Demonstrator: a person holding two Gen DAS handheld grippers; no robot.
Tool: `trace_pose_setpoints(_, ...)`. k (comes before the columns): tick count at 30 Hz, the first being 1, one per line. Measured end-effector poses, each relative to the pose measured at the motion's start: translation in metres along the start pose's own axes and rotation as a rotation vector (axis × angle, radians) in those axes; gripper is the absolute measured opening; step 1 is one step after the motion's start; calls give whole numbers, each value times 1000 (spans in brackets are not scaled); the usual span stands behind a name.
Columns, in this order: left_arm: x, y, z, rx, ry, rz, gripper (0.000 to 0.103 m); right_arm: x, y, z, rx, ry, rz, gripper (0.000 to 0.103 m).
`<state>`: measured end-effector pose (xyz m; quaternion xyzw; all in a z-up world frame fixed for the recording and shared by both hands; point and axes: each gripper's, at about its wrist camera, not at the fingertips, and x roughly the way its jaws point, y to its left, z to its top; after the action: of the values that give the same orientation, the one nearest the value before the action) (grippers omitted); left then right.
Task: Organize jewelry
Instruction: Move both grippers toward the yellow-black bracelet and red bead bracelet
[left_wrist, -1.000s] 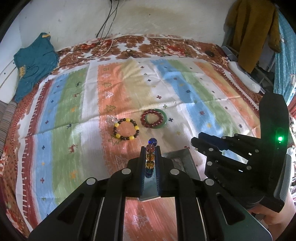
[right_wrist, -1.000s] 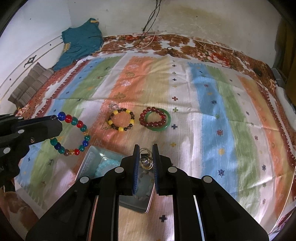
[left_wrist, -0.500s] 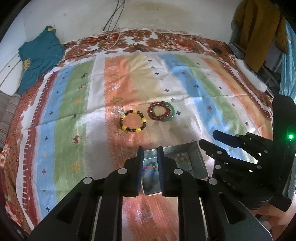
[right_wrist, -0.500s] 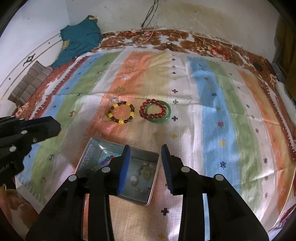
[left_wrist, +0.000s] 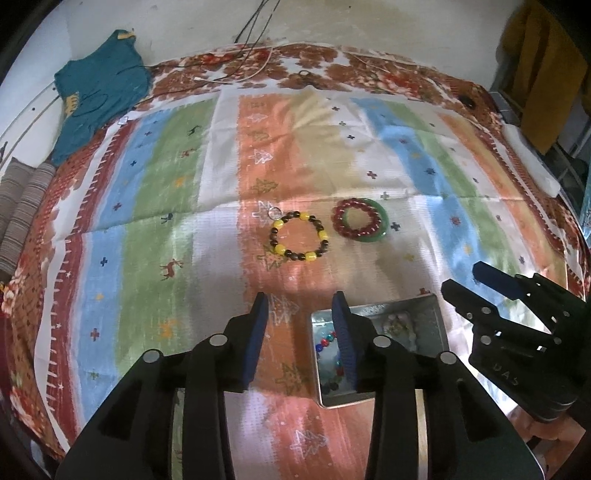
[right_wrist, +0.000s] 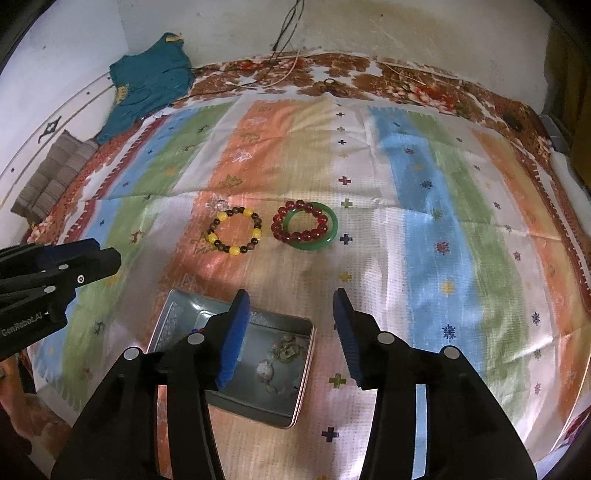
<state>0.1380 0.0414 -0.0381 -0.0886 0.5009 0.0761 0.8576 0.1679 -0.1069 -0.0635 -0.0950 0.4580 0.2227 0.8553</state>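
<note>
A shallow metal tin (left_wrist: 424, 317) (right_wrist: 177, 314) lies on the striped cloth and holds a multicoloured bead bracelet (left_wrist: 327, 341) and a pale beaded piece (right_wrist: 275, 360). Beyond it lie a yellow-and-brown bead bracelet (left_wrist: 300, 236) (right_wrist: 235, 231) and a red bead bracelet (left_wrist: 356, 220) (right_wrist: 300, 220) resting on a green bangle (left_wrist: 384, 221) (right_wrist: 330, 230). My left gripper (left_wrist: 300, 301) hovers over the tin's left edge, jaws opening, nothing between them. My right gripper (right_wrist: 291, 297) hangs over the tin's right side, jaws opening and empty.
A teal garment (left_wrist: 98, 88) (right_wrist: 151, 79) lies at the far left corner by the wall. Cables (left_wrist: 255, 70) trail along the far edge of the floral bedspread. A small clear ring (left_wrist: 274, 212) sits beside the yellow bracelet. Striped cushions (right_wrist: 55, 173) lie at the left.
Both grippers let go: the multicoloured bracelet left the left jaws and the small metal piece left the right jaws, both now in the tin. Both jaws have spread wider.
</note>
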Motion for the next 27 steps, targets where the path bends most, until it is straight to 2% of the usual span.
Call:
trace_pose_setpoints(7, 11, 2, 9, -4, 11, 18, 41, 10, -6, 8, 22, 12, -9, 50)
trace_pose_setpoints(18, 39, 15, 23, 1, 52, 80, 41, 29, 0, 22, -20, 23, -11, 56)
trace_pose_setpoints(27, 59, 20, 31, -8, 89, 82, 41, 48, 10, 28, -48, 59, -7, 61)
